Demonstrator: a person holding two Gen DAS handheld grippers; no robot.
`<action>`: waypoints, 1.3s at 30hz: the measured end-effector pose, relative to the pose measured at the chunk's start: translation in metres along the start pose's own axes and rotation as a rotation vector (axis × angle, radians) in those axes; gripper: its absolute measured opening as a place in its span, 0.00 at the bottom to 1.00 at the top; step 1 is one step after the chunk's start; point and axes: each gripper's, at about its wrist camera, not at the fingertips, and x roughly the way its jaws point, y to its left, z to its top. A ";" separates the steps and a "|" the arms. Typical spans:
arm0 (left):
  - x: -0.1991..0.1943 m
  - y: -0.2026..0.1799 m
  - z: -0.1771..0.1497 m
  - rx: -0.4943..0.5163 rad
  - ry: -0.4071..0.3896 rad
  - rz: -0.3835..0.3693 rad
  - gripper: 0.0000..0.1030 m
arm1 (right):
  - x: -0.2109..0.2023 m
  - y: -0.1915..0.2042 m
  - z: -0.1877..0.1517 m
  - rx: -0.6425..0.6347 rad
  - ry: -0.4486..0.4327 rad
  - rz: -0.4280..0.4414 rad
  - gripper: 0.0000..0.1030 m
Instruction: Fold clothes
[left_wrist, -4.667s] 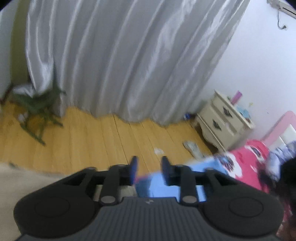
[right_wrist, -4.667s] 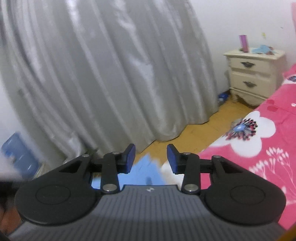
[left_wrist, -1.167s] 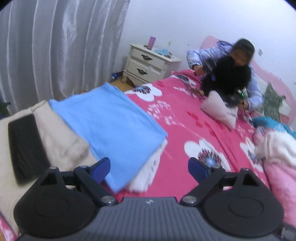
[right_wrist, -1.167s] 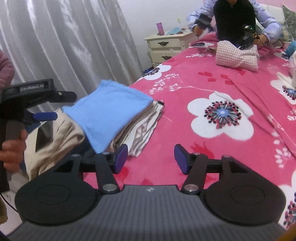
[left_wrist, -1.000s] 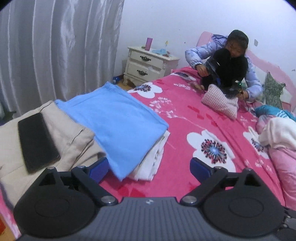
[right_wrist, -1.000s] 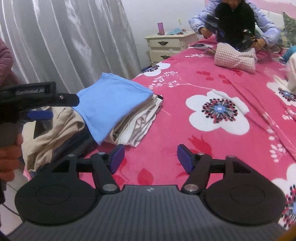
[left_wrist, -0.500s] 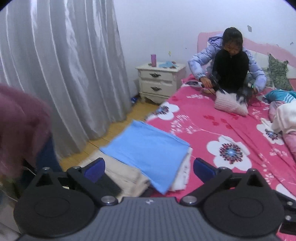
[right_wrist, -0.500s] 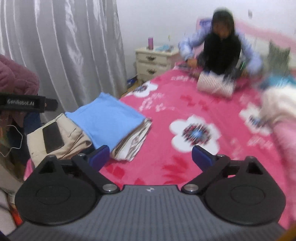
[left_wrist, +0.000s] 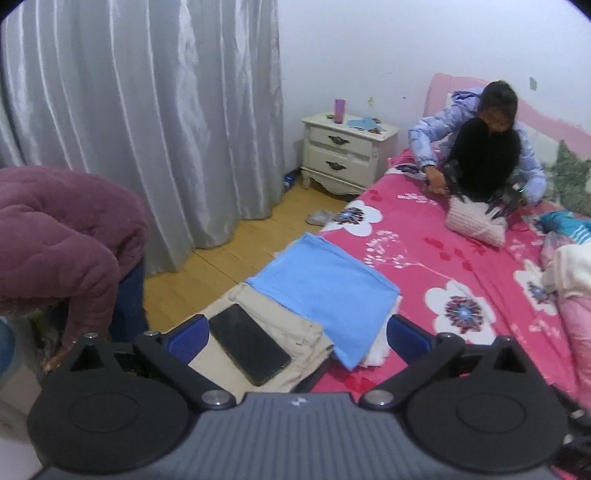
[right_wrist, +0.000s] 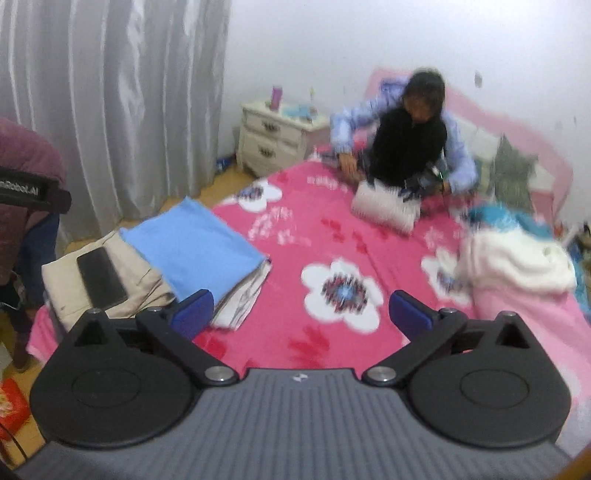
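Currently, both grippers are held above the near end of the bed (right_wrist: 332, 236), clear of all fabric, with the fingers spread wide and holding nothing. The left gripper (left_wrist: 295, 334) looks down on the folded blue cloth (left_wrist: 325, 284), which lies flat on top of a stack of folded light fabric, just beside folded beige trousers (left_wrist: 266, 332) carrying a black phone (left_wrist: 249, 343). From the right gripper (right_wrist: 301, 310), this stack lies ahead and to the left; a loose heap of white, pink and teal garments (right_wrist: 517, 266) lies ahead and to the right, well apart from the fingers. The heap is judged the likely next work, and the right gripper is the nearer one. Its long axis cannot be determined because of blur. The bed carries a pink floral cover; grey curtains (left_wrist: 147, 129), a nightstand (left_wrist: 347, 153) and a seated person (left_wrist: 484, 147) occupy the room beyond.
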 end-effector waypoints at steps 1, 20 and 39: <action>0.000 0.005 0.001 -0.013 0.005 -0.010 1.00 | 0.001 0.005 0.004 0.012 0.028 0.010 0.99; 0.027 0.031 0.044 -0.120 0.031 -0.074 1.00 | 0.031 0.066 0.061 0.050 0.162 0.006 0.99; 0.061 0.028 0.028 -0.131 0.117 0.000 1.00 | 0.059 0.086 0.061 -0.020 0.206 0.081 0.99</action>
